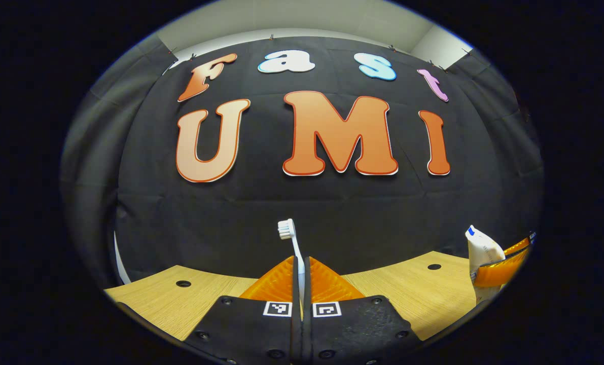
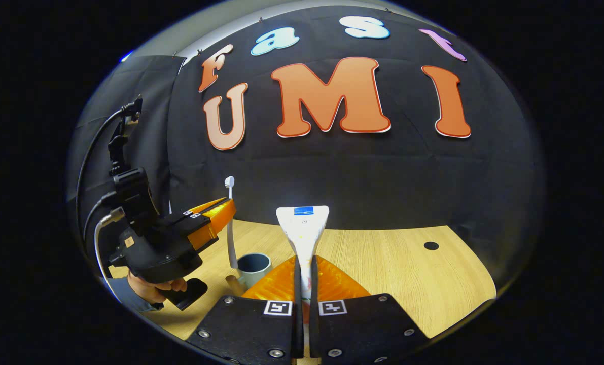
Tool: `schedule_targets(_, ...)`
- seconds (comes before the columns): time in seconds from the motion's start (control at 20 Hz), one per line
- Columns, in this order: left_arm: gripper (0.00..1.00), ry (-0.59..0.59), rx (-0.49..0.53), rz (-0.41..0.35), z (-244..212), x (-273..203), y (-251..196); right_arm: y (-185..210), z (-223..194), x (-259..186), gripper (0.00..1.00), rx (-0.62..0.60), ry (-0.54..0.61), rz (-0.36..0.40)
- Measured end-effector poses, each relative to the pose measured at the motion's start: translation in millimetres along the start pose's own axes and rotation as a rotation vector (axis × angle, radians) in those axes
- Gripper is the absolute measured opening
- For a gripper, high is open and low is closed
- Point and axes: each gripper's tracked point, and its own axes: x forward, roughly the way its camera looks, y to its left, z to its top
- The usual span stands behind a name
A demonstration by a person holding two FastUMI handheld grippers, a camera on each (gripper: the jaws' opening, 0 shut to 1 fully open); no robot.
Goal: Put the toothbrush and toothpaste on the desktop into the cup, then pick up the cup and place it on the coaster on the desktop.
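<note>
Toothbrush (image 1: 292, 243), slim and bristled, and flat-crimped toothpaste (image 2: 303, 228) tube each clamped upright in jaws

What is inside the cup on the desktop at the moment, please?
Seen in the right gripper view, the cup looks empty near its rim; its bottom is hidden. The toothbrush hangs above, held by the left gripper.

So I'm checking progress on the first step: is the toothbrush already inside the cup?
No: in the right gripper view the left tool holds the toothbrush upright above the cup.
</note>
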Motion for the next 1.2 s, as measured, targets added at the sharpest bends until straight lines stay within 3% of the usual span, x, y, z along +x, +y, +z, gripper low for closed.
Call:
schedule_targets(0.3,0.01,0.001,-0.016,-0.007,-24.5,25.8,-2.7,-2.6,-0.5,5.7,0.05,-0.006,-0.017,-0.012)
schedule_targets(0.8,0.01,0.108,-0.057,-0.005,-88.1,40.7,2.3,4.4,10.6,36.2,0.05,0.018,-0.036,0.006)
schedule_targets(1.2,0.01,0.125,-0.054,-0.044,-93.1,38.3,-7.4,-5.5,11.2,37.2,0.05,0.039,-0.038,-0.007)
